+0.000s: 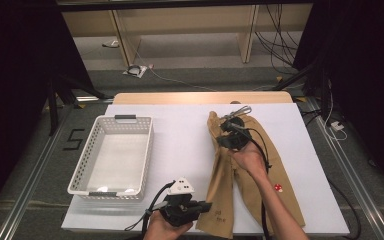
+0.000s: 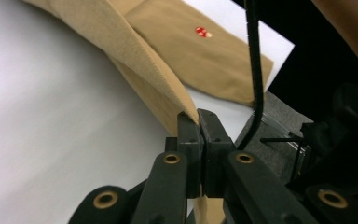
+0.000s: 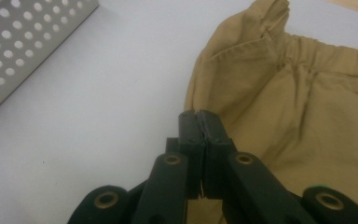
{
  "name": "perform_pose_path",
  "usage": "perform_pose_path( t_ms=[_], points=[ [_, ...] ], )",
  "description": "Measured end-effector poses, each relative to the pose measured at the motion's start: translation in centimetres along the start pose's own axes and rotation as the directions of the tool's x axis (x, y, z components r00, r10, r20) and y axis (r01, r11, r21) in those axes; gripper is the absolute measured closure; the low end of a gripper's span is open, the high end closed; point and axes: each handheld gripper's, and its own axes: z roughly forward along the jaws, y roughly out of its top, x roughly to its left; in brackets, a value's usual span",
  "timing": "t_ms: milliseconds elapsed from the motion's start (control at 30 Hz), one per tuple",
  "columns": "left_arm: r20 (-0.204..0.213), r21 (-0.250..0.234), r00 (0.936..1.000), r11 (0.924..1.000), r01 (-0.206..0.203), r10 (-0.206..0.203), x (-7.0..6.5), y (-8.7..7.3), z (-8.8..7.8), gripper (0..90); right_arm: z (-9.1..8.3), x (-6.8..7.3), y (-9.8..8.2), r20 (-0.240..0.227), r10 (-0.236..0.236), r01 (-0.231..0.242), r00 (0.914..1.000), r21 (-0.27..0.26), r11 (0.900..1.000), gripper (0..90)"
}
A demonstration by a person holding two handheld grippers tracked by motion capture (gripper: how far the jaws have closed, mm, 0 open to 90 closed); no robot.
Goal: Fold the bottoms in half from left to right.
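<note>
- Trousers [image 1: 252, 170] lie flat on the white counter [image 1: 185, 145], one leg already folded over the other; folding looks about half done.
- Left gripper [image 1: 200, 206] fingers clenched on the hem of the folded leg, fabric [image 2: 158, 79] running up and away from the tips.
- Right gripper [image 1: 228, 126] fingers clamped on the side edge just below the waistband [image 3: 326, 51].
- Left to do, my read: fold lengthwise, then move into the basket [image 1: 92, 150], well left of both grippers.
- Hard to tell: how much cloth sits between the right fingers; the arm covers the middle of the trousers; the basket's inside is glare-washed.
</note>
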Motion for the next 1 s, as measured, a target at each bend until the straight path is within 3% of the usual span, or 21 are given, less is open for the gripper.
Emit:
perform_pose_path(
  t_ms=[467,600,733,1000],
  points=[
    [0.073,-0.019,0.9969,0.9994,-0.029,0.030,-2.4,2.7,2.4,88.1,-3.9,-4.1,-1.9,0.025,0.070,-0.068,0.9973,-0.047,0.997,89.4],
    [0.079,-0.015,0.9963,0.9994,-0.031,0.032,-2.7,3.1,3.1,88.0,-4.2,-5.0,-2.5,0.033,0.092,-0.090,0.9952,-0.050,0.995,89.5],
    [0.078,0.018,0.9961,0.9989,-0.044,0.042,-2.8,3.3,4.0,88.0,-4.4,-5.8,-3.1,0.046,0.102,-0.100,0.9938,-0.040,0.994,89.5],
    [0.091,0.002,0.9953,0.9994,-0.035,0.035,-2.9,3.8,4.9,88.0,-4.6,-6.8,-3.8,0.072,0.113,-0.110,0.9910,-0.050,0.993,89.5]
  ],
)
